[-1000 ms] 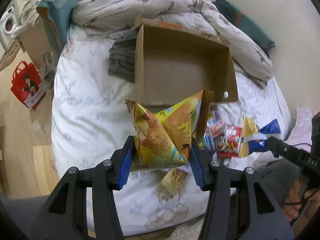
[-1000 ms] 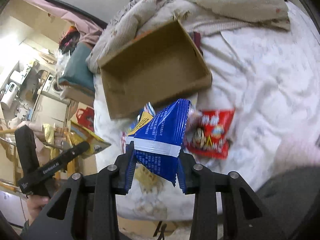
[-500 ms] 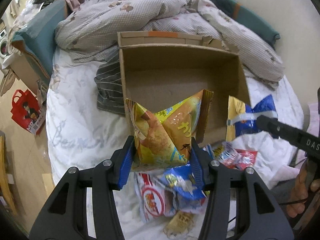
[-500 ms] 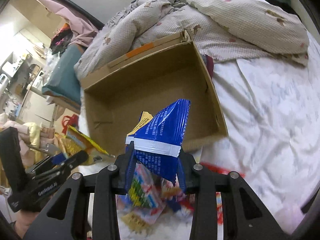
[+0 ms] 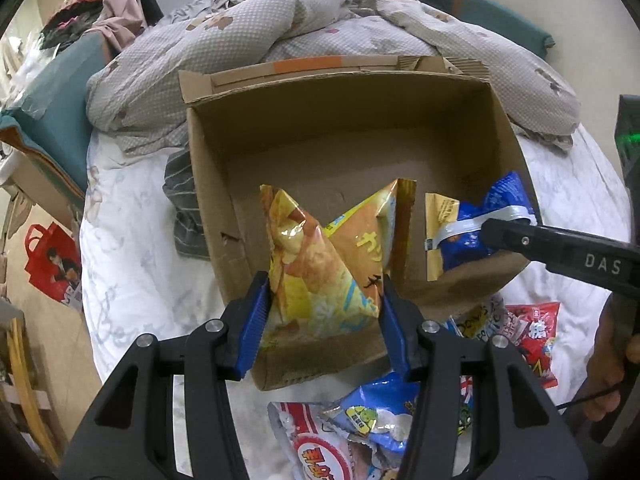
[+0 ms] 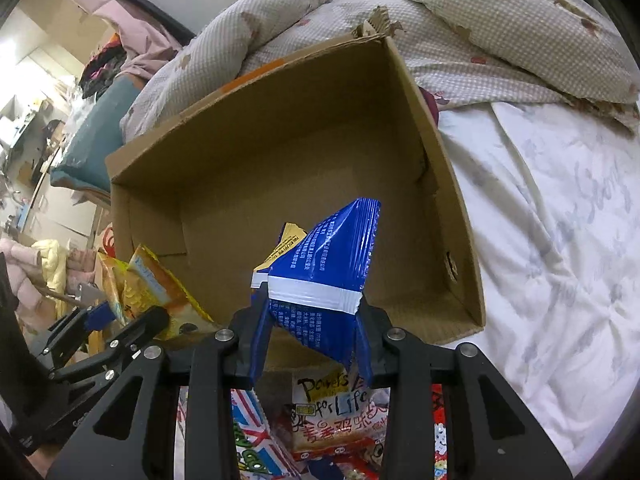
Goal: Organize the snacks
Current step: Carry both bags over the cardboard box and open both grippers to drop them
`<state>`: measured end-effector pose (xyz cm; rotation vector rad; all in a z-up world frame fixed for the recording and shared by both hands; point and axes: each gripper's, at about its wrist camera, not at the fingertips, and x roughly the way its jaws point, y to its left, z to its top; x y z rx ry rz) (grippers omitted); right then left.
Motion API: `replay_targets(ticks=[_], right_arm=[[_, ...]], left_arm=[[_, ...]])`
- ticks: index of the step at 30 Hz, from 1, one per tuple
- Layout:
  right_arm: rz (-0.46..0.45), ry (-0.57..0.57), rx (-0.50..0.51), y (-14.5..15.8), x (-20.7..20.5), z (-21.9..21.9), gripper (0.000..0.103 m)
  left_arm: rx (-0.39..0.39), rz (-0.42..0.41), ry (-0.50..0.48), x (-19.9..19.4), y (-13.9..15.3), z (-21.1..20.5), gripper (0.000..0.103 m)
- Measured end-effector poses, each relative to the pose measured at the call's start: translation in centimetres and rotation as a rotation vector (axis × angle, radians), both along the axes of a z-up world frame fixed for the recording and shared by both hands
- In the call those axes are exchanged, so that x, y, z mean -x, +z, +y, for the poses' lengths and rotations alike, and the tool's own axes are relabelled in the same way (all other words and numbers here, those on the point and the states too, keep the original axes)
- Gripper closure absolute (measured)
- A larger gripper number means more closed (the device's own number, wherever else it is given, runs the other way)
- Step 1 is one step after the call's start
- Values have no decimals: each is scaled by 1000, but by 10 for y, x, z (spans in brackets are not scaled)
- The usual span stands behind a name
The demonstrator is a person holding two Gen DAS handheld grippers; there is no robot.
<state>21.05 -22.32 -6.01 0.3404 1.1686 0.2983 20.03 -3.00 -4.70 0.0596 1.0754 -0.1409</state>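
Left gripper (image 5: pixel 324 300) fingers clamp crinkled yellow chip bag (image 5: pixel 328 256); right gripper (image 6: pixel 312 340) fingers clamp glossy blue packet (image 6: pixel 324 268). Both over cardboard box (image 5: pixel 208 184), floor bare toward 12 o'clock.

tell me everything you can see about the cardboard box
The cardboard box is plain brown corrugated card, open-topped, with a torn flap and an orange tape strip on its far rim. One side wall has a round hole, another a small tear. It sits on the white bedsheet, against the rumpled quilt. Its visible floor is bare. The yellow snack bag and blue snack bag are held over its near part, gripped, not yet dropped.
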Motion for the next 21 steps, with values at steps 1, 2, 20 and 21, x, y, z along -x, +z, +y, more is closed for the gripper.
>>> replay_targets(ticks=[1,2,20,21], right_arm=[[7,-1,-6,-2,-1,1,66],[12,-3,-9,-3,-3,2,66],[35,16,-50,-16,-9,6,64],[34,17,-57,-16,-9,6,63]], left_arm=[[3,0,2,0,0,0,55],[7,-1,4,0,-1,1,55],[28,-13,-30,-1,0,-4,52],[24,-15,-25,-1,0,-4,49]])
